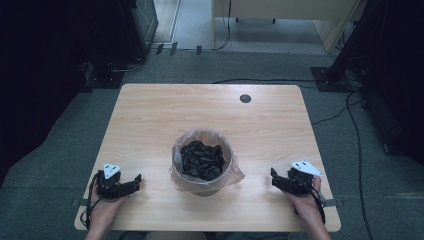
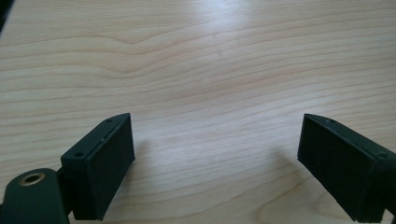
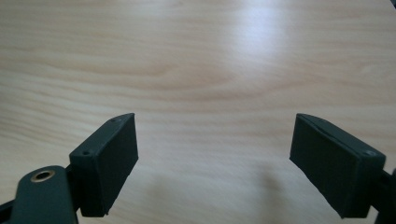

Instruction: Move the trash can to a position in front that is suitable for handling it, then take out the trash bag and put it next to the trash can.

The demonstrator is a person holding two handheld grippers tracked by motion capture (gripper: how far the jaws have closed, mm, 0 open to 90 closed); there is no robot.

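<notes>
At the near left corner of the light wooden table point(image 1: 150, 115), the left gripper point(image 1: 136, 181) rests low over the board in the person's left hand point(image 1: 102, 207), its grey three-cornered plate on top and its jaws aimed right, toward the middle. In the left gripper view the two black jaws stand wide apart, released, with bare wood grain between the pads point(image 2: 108, 170) and nothing gripped.

Moving right, a small round bin point(image 1: 202, 160) stands at the middle of the table, a little nearer the person's edge. A clear plastic liner point(image 1: 234, 175) is folded over its rim and hangs loose down the outside, and a heap of crumpled black material point(image 1: 202, 160) fills it nearly to the rim. The bin sits between the two grippers and well apart from each; neither set of jaws touches it. Beyond it, near the far edge, a dark round grommet point(image 1: 245, 98) is set in the tabletop.

At the near right, the right gripper point(image 1: 274, 178) is held in the right hand point(image 1: 306, 202), its jaws aimed left toward the bin. In the right gripper view its jaws are likewise spread wide, the pads point(image 3: 112, 168) holding nothing, plain tabletop between them.
</notes>
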